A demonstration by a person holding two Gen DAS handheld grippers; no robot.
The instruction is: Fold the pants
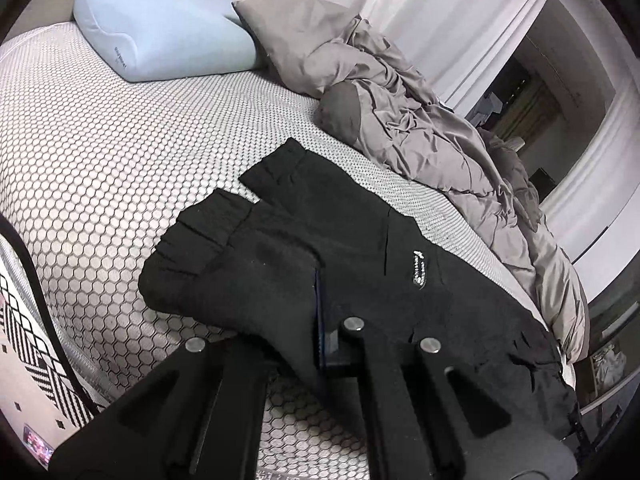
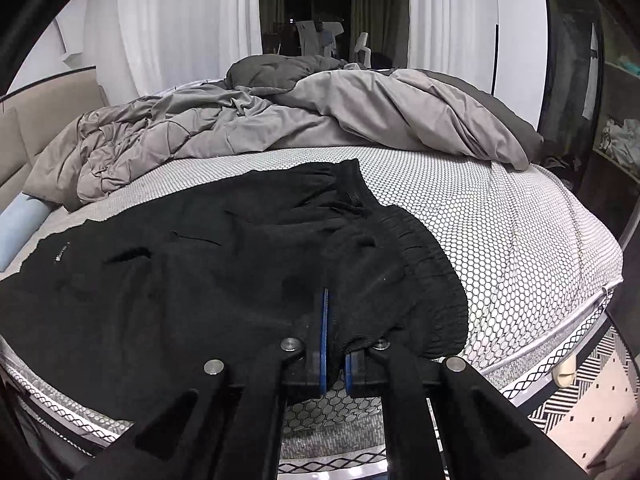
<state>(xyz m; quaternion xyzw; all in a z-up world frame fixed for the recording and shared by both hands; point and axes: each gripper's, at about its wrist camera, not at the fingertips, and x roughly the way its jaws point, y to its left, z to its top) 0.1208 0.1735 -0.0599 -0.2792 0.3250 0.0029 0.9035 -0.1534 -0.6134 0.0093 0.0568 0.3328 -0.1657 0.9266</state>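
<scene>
Black pants (image 1: 320, 240) lie on the bed's honeycomb-patterned mattress (image 1: 100, 160), with a small white logo (image 1: 419, 269) facing up. The cuffed leg ends point toward the pillow. My left gripper (image 1: 320, 320) is shut on the near edge of the pants, with cloth draped over its fingers. In the right wrist view the pants (image 2: 200, 260) spread to the left, and the elastic waistband (image 2: 424, 256) lies at the right. My right gripper (image 2: 334, 320) is shut on the waistband end of the pants, with cloth bunched between its blue pads (image 2: 323, 332).
A light blue pillow (image 1: 160, 36) lies at the head of the bed. A crumpled grey duvet (image 2: 280, 128) fills the far side of the mattress (image 2: 500, 220). White curtains (image 2: 180, 20) and a dark doorway stand behind. A patterned rug (image 2: 580, 408) lies beside the bed.
</scene>
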